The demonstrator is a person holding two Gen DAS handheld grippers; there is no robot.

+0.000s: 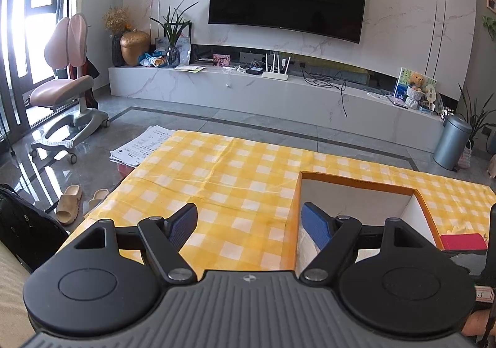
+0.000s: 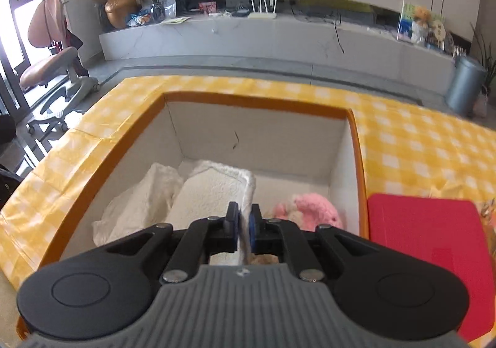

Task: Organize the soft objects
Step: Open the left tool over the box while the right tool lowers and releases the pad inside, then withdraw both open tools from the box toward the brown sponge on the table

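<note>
An orange-rimmed cardboard box [image 2: 248,101] stands on the yellow checked tablecloth [image 2: 418,137]. Inside it lie a crumpled white cloth [image 2: 145,196] at the left, a folded white fluffy towel [image 2: 210,193] in the middle and a pink plush toy [image 2: 313,208] at the right. My right gripper [image 2: 244,211] hangs over the box, shut on the towel's near right edge. In the left wrist view my left gripper [image 1: 249,211] stands open and holds nothing. It is at the box's [image 1: 356,182] left wall, with one finger over the box and the other over the cloth.
A flat red item [image 2: 424,224] lies on the table right of the box. A stack of papers [image 1: 139,146] sits at the table's far left corner. On the floor are a pink chair [image 1: 66,90], slippers [image 1: 69,202] and a grey bin [image 1: 451,140].
</note>
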